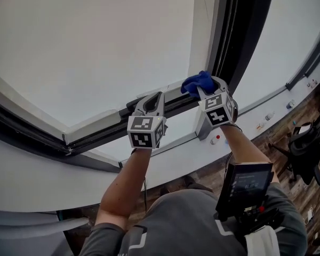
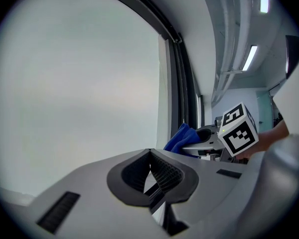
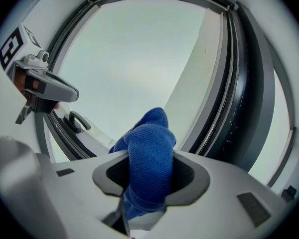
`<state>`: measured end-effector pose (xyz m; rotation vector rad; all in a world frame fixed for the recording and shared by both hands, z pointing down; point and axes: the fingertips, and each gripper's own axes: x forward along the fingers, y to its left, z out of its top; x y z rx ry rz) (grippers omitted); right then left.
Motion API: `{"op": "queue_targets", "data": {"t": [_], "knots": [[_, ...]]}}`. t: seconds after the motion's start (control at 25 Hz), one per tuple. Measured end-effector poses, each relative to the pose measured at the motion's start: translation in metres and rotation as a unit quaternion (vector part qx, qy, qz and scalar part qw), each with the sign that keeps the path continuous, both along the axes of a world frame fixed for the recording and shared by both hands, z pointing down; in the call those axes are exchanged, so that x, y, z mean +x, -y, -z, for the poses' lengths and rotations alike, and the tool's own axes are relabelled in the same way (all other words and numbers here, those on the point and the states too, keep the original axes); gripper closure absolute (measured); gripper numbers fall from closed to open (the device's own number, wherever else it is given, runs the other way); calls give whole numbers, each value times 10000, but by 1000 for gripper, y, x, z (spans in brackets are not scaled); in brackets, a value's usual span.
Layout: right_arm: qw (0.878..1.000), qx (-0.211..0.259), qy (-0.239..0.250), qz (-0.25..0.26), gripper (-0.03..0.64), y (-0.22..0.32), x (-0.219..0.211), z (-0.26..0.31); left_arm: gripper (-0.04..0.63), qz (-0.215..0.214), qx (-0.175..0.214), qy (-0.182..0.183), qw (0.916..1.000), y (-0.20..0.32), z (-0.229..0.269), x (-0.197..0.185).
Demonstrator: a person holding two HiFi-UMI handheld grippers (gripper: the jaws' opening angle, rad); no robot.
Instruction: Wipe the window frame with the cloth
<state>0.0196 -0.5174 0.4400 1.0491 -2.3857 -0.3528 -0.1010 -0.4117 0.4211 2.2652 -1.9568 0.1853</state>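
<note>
Right gripper clamped on the blue cloth; the cloth fills the gap between the jaws and bunches out past the tips; left gripper has its jaws closed together with nothing between them; in the head view we see the cloth at the corner of the window frame, where the lower rail meets the dark upright; it sits right against that corner, but we cannot tell how hard it presses; left gripper is just beside the right one, its tips at the dark lower rail, apart from the cloth; both grippers are above the white sill; the sill runs on to the right and carries a few small fittings near the right gripper; the lower rail is open along its run to the left of the left gripper; the pane above is a plain pale field; right gripper view shows a dark handle on the frame's lower left edge, under the left gripper; a second pane lies beyond the upright.
</note>
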Motion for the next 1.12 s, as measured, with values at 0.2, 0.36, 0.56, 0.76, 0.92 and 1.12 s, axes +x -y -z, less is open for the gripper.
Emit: {"op": "queue_targets", "data": {"t": [0.2,0.36,0.56,0.76,0.92,1.12], "knots": [[9996,-241,-114,-7,443,17,-5,-25,588,134,-141,-74,9998,15,-17,4],[9989,-421,-192,104,443,30,-10,-51,588,240,-260,-74,9993,28,-29,9],[9987,-320,-341,205,443,38,-21,-75,588,488,-367,14,9981,34,-46,4],[9976,-450,-297,444,443,32,-37,-88,588,791,-418,-174,9958,31,-58,-7],[9964,-488,-259,641,443,19,-50,-90,588,985,-472,-148,9939,17,-62,-15],[9922,-721,-203,991,443,-4,-73,-96,588,1313,-461,-190,9901,-9,-63,-33]]}}
